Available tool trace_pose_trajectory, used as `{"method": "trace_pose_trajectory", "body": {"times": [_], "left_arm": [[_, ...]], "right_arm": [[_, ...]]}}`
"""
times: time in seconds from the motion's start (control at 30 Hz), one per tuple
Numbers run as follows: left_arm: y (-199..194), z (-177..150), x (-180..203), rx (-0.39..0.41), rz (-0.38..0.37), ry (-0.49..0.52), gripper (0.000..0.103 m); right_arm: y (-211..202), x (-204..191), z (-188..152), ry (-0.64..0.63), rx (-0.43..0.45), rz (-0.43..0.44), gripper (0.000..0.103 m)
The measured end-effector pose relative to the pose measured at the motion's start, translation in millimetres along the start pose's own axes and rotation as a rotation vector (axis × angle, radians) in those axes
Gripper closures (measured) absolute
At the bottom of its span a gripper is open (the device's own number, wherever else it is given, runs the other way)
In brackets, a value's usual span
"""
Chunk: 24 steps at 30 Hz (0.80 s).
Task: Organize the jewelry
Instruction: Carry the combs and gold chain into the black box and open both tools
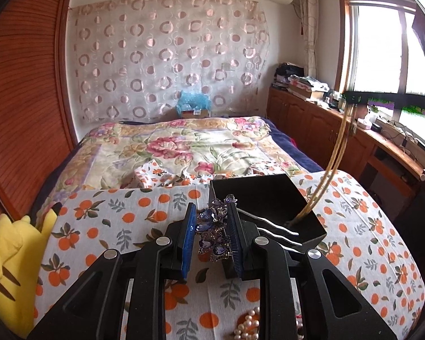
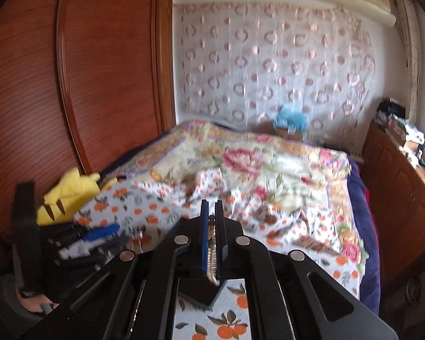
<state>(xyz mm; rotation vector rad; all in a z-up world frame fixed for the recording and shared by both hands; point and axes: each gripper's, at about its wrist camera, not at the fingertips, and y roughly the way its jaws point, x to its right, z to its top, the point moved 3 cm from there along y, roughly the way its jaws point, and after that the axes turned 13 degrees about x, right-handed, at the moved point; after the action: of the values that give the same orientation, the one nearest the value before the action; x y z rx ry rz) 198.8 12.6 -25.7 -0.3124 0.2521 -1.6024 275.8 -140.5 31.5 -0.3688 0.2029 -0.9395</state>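
Note:
My left gripper (image 1: pixel 211 218) is shut on a purple jewelled hairpin (image 1: pixel 212 229); its silver prongs (image 1: pixel 274 231) stick out right over the near corner of an open black box (image 1: pixel 257 195) on the orange-print cloth. A gold chain (image 1: pixel 325 175) hangs from above into that box. A pearl strand (image 1: pixel 248 325) lies on the cloth under the gripper. My right gripper (image 2: pixel 211 206) is shut on the gold chain (image 2: pixel 212 252), held above a dark box corner (image 2: pixel 201 291). The left gripper (image 2: pixel 99 233) shows blurred at the left.
A yellow plush toy (image 1: pixel 11 269) sits at the cloth's left edge, also in the right wrist view (image 2: pixel 68 195). A floral quilt (image 1: pixel 178 147) covers the bed beyond. A wooden wardrobe (image 1: pixel 22 99) stands left, wooden cabinets (image 1: pixel 311 121) right under the window.

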Motion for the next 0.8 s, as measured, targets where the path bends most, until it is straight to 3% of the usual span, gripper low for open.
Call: {"method": "trace_pose_trajectory", "body": {"times": [0.27, 0.6, 0.73, 0.8], "left_arm": [[24, -2, 6, -0.024, 0.012, 0.015, 0.082], [64, -12, 22, -0.077, 0.016, 0.065, 0.082], [62, -12, 26, -0.071, 0.001, 0.082, 0.068], [57, -12, 26, -0.071, -0.012, 0.081, 0.068]], "right_arm": [[31, 5, -47, 0.094, -0.087, 0.057, 0.097], [17, 11, -83, 0.062, -0.111, 0.048, 0.085], [9, 8, -104, 0.041, -0.12, 0.048, 0.085], [4, 5, -111, 0.033, -0.118, 0.048, 0.085]]}}
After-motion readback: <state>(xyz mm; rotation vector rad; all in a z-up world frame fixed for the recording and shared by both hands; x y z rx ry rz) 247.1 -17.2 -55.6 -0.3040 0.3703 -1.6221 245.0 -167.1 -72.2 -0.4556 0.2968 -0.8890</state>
